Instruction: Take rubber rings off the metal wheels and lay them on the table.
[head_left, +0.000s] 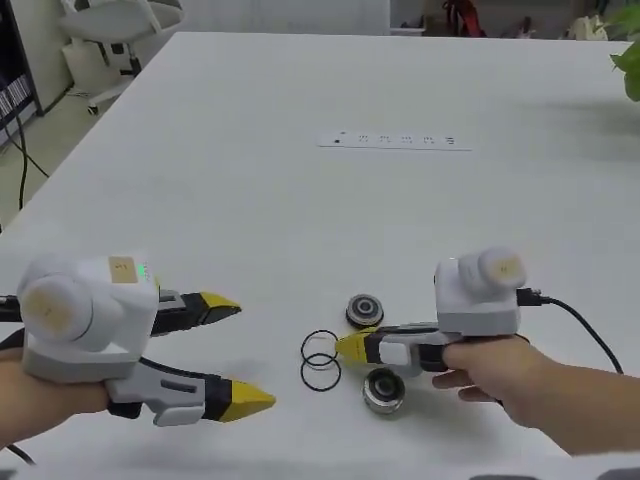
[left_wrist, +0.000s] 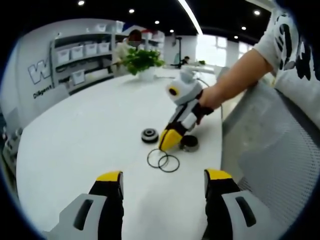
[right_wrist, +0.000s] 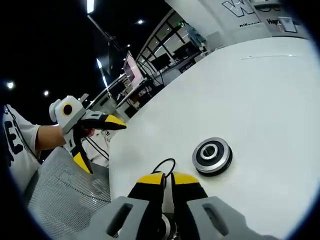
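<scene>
Right tongs (head_left: 350, 347) clenched, tips at edge of two rubber rings (head_left: 320, 361) lying overlapped on bench (head_left: 300, 200); cannot tell if one is pinched. Left tongs (head_left: 245, 352) released, apart. Far wheel (head_left: 364, 310) looks dark-rimmed: pin it with left tongs, peel ring gently

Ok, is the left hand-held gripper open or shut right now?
Open: the left hand-held gripper has its yellow-tipped jaws wide apart, nothing between them.

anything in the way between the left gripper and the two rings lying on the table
Nothing visible: bare table lies between the open left gripper and the two rubber rings. The right gripper has its tips just past them, at their far edge.
</scene>
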